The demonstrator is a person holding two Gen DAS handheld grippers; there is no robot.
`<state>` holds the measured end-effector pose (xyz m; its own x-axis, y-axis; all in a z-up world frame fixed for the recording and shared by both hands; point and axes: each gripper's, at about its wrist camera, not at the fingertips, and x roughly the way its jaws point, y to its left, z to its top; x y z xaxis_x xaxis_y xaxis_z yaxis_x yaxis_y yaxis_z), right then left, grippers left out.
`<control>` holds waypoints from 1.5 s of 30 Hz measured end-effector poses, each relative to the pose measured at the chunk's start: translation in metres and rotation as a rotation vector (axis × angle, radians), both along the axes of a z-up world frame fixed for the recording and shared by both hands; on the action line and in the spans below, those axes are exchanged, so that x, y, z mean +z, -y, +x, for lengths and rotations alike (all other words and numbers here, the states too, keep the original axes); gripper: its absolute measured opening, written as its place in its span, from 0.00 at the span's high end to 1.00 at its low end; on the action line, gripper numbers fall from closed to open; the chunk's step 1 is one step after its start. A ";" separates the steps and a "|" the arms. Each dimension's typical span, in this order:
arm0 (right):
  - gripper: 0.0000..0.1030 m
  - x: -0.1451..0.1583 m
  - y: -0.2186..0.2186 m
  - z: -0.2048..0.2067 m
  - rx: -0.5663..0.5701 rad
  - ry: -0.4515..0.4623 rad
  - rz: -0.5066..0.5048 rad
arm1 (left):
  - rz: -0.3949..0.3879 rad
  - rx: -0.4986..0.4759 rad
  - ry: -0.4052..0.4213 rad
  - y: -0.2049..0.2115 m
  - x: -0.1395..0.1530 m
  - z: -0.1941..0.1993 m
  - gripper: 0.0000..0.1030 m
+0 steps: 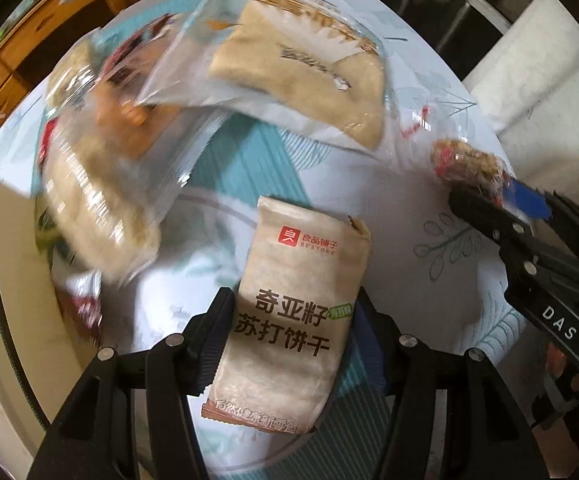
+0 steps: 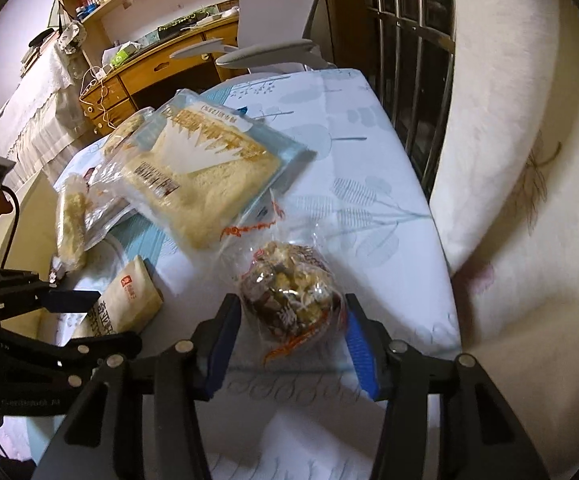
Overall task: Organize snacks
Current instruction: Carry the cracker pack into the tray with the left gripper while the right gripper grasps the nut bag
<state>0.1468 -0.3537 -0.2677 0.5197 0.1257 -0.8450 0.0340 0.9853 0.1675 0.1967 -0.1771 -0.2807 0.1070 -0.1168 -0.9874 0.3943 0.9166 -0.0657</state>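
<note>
My left gripper (image 1: 295,312) is shut on a beige soda cracker packet (image 1: 293,292) and holds it above the table; the packet also shows in the right wrist view (image 2: 129,300). My right gripper (image 2: 289,328) is shut on a clear-wrapped brown nut and grain snack (image 2: 289,300), which also shows in the left wrist view (image 1: 465,166). A large bagged bread slice (image 2: 205,164) lies on the table beyond both; it also shows in the left wrist view (image 1: 309,76). More bagged pastries (image 1: 101,184) lie at the left, blurred.
The table wears a white and teal leaf-print cloth (image 2: 353,168). A white chair (image 2: 273,52) and a wooden desk (image 2: 153,68) stand behind it. A barred window (image 2: 413,64) and a pale curtain (image 2: 521,160) are at the right.
</note>
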 end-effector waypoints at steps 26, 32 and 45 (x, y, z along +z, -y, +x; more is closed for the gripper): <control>0.52 0.061 -0.123 -0.077 -0.016 -0.023 0.007 | -0.223 -0.003 0.179 -0.118 0.158 -0.049 0.45; 0.52 0.090 -0.163 -0.087 -0.029 0.037 0.008 | -0.290 0.000 0.219 -0.167 0.190 -0.063 0.45; 0.85 0.120 -0.236 -0.098 -0.037 0.152 0.009 | -0.265 0.095 0.256 -0.280 0.198 -0.074 0.45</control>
<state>0.0488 -0.1173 -0.1477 0.6462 0.1108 -0.7551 0.0442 0.9823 0.1820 0.1229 0.1032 -0.0822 0.3692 -0.3420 -0.8641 0.3429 0.9143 -0.2154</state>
